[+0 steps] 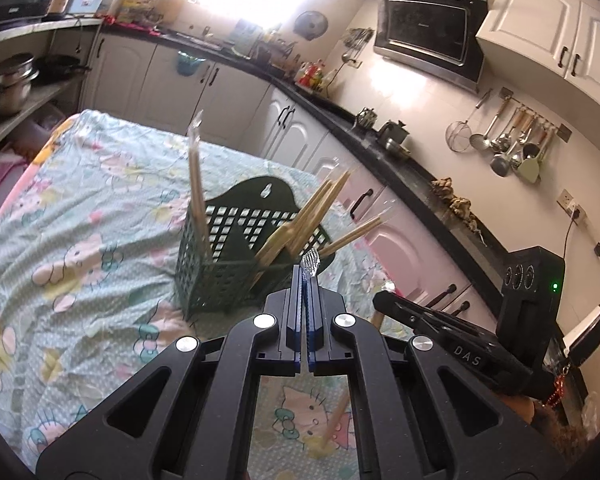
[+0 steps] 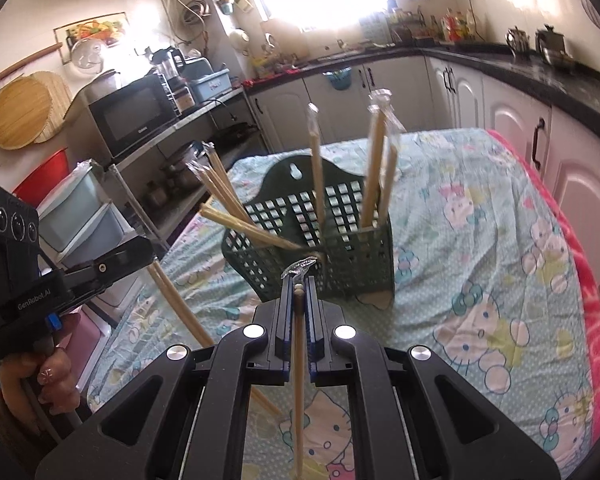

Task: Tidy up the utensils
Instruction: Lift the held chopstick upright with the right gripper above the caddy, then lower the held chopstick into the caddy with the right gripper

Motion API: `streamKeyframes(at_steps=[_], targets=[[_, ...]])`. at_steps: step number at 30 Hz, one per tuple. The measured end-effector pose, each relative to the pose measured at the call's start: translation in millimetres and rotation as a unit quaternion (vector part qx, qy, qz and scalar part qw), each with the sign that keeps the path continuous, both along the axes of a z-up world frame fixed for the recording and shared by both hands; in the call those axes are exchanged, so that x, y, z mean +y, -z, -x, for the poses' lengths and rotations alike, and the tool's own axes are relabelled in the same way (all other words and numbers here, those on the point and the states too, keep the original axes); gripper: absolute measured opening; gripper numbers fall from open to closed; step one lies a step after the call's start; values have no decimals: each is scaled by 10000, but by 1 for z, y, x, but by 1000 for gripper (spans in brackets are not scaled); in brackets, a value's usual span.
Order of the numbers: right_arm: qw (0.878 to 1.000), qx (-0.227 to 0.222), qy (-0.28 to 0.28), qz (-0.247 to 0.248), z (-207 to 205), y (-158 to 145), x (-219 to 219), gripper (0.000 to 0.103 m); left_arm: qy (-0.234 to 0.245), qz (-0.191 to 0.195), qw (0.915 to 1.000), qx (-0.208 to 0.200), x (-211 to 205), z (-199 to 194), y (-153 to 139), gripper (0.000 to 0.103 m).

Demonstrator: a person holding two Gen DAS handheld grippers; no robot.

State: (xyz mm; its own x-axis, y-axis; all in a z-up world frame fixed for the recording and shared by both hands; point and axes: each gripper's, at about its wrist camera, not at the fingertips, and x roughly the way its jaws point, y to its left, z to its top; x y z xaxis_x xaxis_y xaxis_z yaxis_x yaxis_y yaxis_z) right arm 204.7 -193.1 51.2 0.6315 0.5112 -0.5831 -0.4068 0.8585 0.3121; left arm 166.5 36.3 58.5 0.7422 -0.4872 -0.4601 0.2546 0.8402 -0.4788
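A dark green perforated plastic utensil basket [image 1: 236,256] stands on the table covered with a pale green cartoon-cat cloth [image 1: 80,216], nearer the far edge than the near one. Several plastic-wrapped pairs of wooden chopsticks [image 2: 374,168] stand in it: some upright in one compartment, others leaning out over the rim of the other (one lies almost flat across it).

The left gripper [image 1: 305,276] hangs above the cloth just this side of the basket, jaws pressed together on the clear crinkled end of a wrapper [image 1: 311,260]. A wrapped wooden pair [image 1: 334,420] dangles below it, seen through the gap in the frame.

The right gripper [image 2: 299,285] is clenched on another wrapped wooden chopstick pair [image 2: 298,380], which hangs straight down between its fingers, with the twisted wrapper tip [image 2: 300,267] poking out above. It too sits just short of the basket.

In the right wrist view, a hand [image 2: 40,384] grips the left tool's handle beyond the table's left edge.
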Motion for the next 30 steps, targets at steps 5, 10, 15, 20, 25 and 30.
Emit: streamKeyframes(at_steps=[5, 10, 15, 20, 25, 30], targets=[[9998, -203, -55, 1, 1, -14, 4, 6, 23, -59, 9998, -177, 0, 0, -15, 0], [9993, -377, -67, 0, -1, -27, 7, 6, 8, -86, 9994, -321, 2, 0, -29, 0], [9985, -544, -55, -36, -1, -39, 9, 6, 9, -114, 9989, -463, 2, 0, -41, 0], [9970, -771, -22, -46, -3, -55, 11, 6, 8, -103, 9983, -581, 3, -3, -52, 0], [9946, -1036, 44, -77, -8, -72, 9, 6, -31, -111, 9970, -760, 4, -6, -67, 0], [9903, -1365, 209, -131, -15, -93, 4, 6, -137, -123, 9950, -979, 10, -11, -86, 0]])
